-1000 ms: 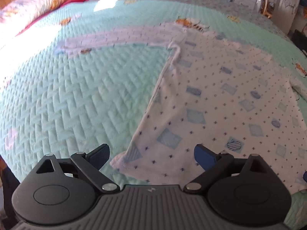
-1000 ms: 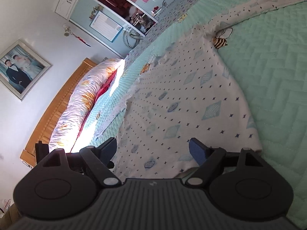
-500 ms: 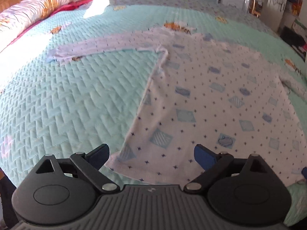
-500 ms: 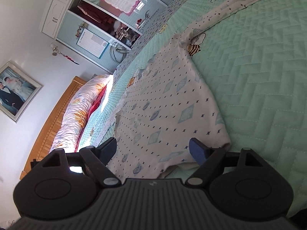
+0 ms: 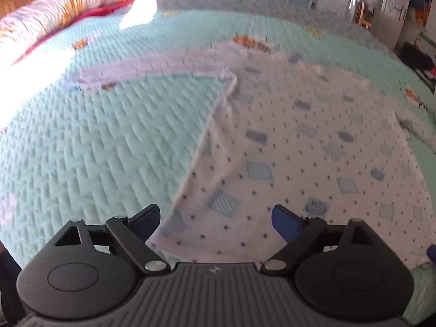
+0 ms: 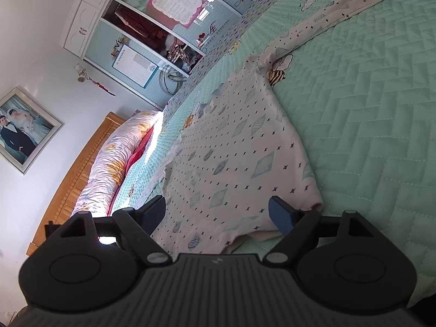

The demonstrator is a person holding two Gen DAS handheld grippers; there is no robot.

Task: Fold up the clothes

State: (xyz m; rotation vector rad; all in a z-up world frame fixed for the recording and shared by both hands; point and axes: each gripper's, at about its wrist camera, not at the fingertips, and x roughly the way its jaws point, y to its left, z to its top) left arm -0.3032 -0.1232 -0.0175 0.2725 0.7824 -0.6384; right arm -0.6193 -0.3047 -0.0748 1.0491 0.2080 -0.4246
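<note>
A white long-sleeved shirt (image 5: 294,147) printed with blue diamonds and small dark stars lies spread flat on a mint-green quilted bedspread (image 5: 109,141). One sleeve (image 5: 147,66) stretches out to the far left in the left wrist view. My left gripper (image 5: 215,216) is open above the shirt's near-left hem corner, holding nothing. In the right wrist view the same shirt (image 6: 234,158) runs away from me, its other sleeve (image 6: 321,19) reaching to the upper right. My right gripper (image 6: 218,211) hangs open over the near-right hem corner, which curls up slightly off the bedspread.
A rolled floral quilt (image 6: 109,163) lies along the wooden headboard (image 6: 79,169). A wardrobe (image 6: 152,27) with glass doors stands past the bed, and a framed photograph (image 6: 21,130) hangs on the wall. Cluttered furniture (image 5: 408,13) stands beyond the bed's far right side.
Both grippers have pulled back and risen slightly from the hem, staying open. More of the room shows in the right wrist view. The shirt has not moved.
</note>
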